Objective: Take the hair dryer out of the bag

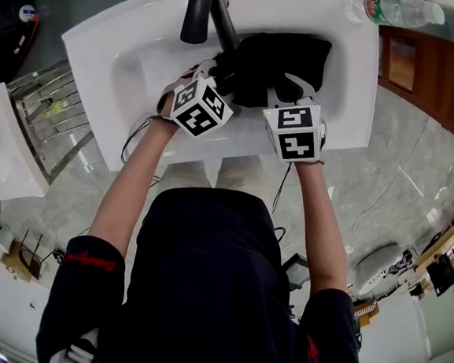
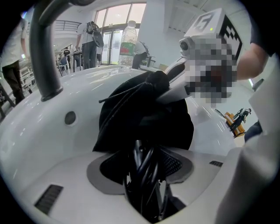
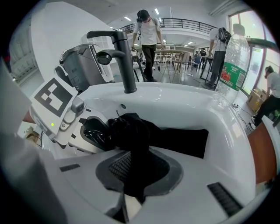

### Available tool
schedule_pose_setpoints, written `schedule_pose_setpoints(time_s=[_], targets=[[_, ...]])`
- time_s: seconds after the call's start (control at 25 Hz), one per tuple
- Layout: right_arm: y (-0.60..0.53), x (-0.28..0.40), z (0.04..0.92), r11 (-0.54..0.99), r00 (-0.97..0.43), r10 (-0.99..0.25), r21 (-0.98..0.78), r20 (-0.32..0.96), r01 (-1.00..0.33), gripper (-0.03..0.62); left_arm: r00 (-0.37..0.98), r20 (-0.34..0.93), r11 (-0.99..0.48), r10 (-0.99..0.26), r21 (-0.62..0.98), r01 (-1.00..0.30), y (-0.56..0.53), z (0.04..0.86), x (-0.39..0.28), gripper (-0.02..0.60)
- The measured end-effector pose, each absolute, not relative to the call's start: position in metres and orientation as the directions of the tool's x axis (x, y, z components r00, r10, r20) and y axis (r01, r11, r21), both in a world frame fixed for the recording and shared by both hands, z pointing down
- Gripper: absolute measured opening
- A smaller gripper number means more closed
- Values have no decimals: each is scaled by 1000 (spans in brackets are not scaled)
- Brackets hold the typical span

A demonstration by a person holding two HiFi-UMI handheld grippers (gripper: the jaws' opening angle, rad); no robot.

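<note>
- left gripper: jaws wide, clamped on dryer with its coiled cord
- right gripper: jaws narrow, pinching bag cloth
- bag lies in sink

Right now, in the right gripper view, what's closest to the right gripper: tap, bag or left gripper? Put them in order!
1. Bag, pinched between the jaws, straight ahead.
2. Left gripper, just to the left, at the bag's bunched end.
3. Tap, farthest, up behind the bag.
</note>
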State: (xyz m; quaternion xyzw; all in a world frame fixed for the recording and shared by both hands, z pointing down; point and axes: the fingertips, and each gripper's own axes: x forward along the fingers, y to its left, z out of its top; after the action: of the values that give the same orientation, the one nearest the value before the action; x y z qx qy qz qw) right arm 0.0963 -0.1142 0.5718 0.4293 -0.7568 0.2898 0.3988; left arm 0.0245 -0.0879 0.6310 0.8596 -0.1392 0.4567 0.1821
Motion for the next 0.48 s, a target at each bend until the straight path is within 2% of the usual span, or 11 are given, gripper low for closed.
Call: schedule_pose_setpoints(time_s=[0.48], targets=[[-103,104,576,470,-284,-401,-70,871,-880,66,563,824,-859,-66,240,-452,-83,626,15,218]])
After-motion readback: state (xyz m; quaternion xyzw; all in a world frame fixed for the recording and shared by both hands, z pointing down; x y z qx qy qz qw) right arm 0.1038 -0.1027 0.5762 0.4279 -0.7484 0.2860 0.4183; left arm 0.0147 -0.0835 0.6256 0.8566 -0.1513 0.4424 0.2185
